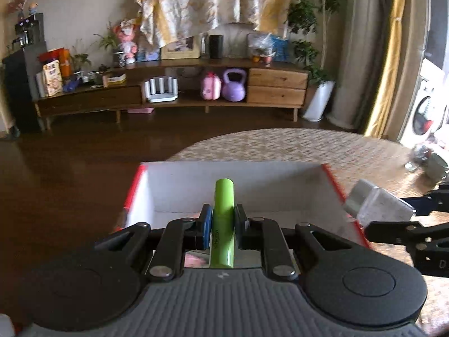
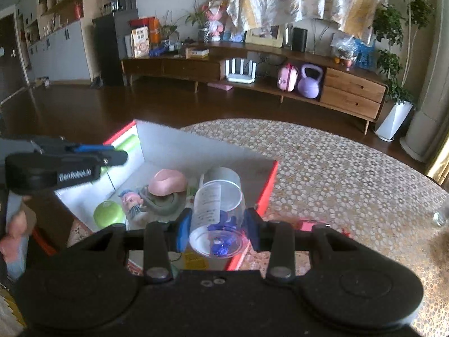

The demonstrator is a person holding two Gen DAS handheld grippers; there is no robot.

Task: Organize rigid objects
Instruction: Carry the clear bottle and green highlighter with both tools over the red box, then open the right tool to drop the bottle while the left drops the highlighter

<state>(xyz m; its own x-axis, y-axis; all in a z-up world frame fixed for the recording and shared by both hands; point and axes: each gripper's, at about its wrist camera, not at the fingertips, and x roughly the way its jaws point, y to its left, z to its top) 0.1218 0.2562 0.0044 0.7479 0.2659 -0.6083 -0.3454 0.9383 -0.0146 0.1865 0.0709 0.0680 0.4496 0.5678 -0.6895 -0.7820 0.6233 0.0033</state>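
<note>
My left gripper (image 1: pixel 223 224) is shut on a lime green cylinder (image 1: pixel 223 213) and holds it above the open box (image 1: pixel 286 185), which is white inside with red edges. My right gripper (image 2: pixel 217 226) is shut on a clear plastic jar (image 2: pixel 217 210) with a grey lid and blue pieces inside, held over the box's near right corner (image 2: pixel 266 188). The jar also shows at the right in the left wrist view (image 1: pixel 376 205). Inside the box lie a pink round object (image 2: pixel 167 181), a small figurine (image 2: pixel 132 202) and a green ball (image 2: pixel 108 213). The left gripper shows at the left in the right wrist view (image 2: pixel 112 151).
The box stands on a round table with a patterned cloth (image 2: pixel 350 174). A small pink item (image 2: pixel 310 224) lies on the cloth right of the box. A glass object (image 2: pixel 440 217) sits at the table's right edge. A wooden sideboard (image 1: pixel 196 84) stands beyond the dark floor.
</note>
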